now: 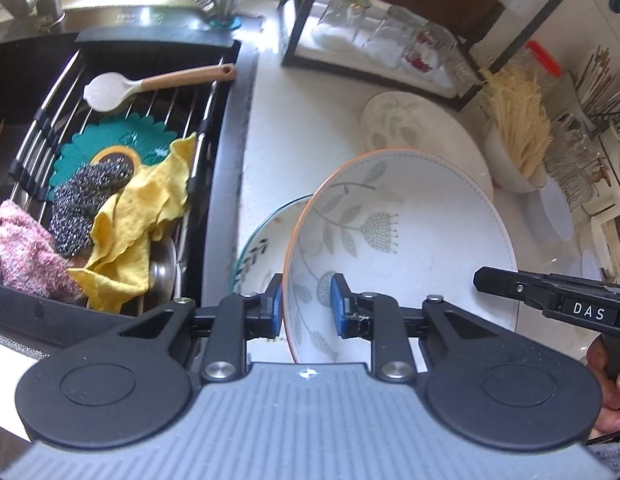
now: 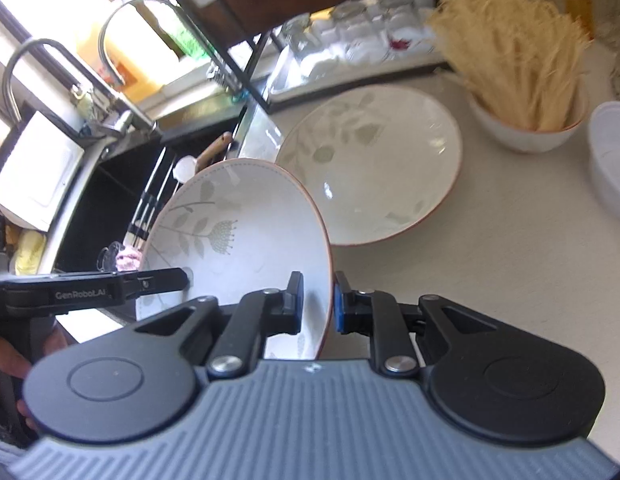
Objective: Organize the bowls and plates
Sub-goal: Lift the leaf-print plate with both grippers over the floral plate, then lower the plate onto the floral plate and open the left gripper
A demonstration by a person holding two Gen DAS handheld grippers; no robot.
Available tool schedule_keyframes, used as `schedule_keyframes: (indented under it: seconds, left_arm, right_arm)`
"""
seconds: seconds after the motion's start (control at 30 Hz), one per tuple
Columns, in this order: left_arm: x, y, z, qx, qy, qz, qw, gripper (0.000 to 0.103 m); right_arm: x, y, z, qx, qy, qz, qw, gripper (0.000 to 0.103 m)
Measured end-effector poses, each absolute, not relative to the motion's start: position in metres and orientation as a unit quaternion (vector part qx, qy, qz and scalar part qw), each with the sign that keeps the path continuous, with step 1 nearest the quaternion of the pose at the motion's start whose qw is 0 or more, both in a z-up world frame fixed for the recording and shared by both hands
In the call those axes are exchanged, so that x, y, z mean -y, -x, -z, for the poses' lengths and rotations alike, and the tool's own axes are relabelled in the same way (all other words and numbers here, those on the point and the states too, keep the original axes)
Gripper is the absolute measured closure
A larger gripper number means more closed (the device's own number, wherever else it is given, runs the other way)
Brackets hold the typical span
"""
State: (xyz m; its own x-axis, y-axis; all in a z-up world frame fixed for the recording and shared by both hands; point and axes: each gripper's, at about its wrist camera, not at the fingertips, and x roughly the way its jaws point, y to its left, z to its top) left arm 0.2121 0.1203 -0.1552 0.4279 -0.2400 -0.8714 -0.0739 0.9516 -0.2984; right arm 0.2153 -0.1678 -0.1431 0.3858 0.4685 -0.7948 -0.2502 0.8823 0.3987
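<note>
So right now we've got both tongs on the same dish: the left tongs are pinched on the near left rim of the leaf-pattern bowl, and the right tongs are clamped over its near right rim. The bowl is tilted up off the table, open face leaning away from us, and the pads only bite a thin bit of rim on each side.

That's our main worry. Glazed rim, small pads, steep tilt: if either hand twists or eases off, we reckon the bowl pivots on the other grip and slides out.

Just under and left of it sits a glass plate, and we can't tell if they're touching. Drop the bowl and that's probably where it lands.

Further back on the table is the matching leaf plate, likely the stacking spot. Coming in too steep could clack rim on rim.

Far right there's a white bowl of dry noodles, and a wide swing could knock it. The sink on the left is another edge to stay off.
</note>
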Motion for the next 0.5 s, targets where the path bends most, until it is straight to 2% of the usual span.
schedule_keyframes:
  seconds: [0.23, 0.5]
  left_arm:
    - [-0.133, -0.214, 0.181, -0.55, 0.146, 0.054, 0.821, 0.075]
    - [-0.135, -0.213, 0.183, -0.548, 0.146, 0.068, 0.821, 0.075]
  right_arm:
    - [0.149, -0.214, 0.165, -0.53, -0.1, -0.208, 0.816, 0.085]
    - [0.145, -0.212, 0.166, -0.525, -0.092, -0.202, 0.821, 0.085]
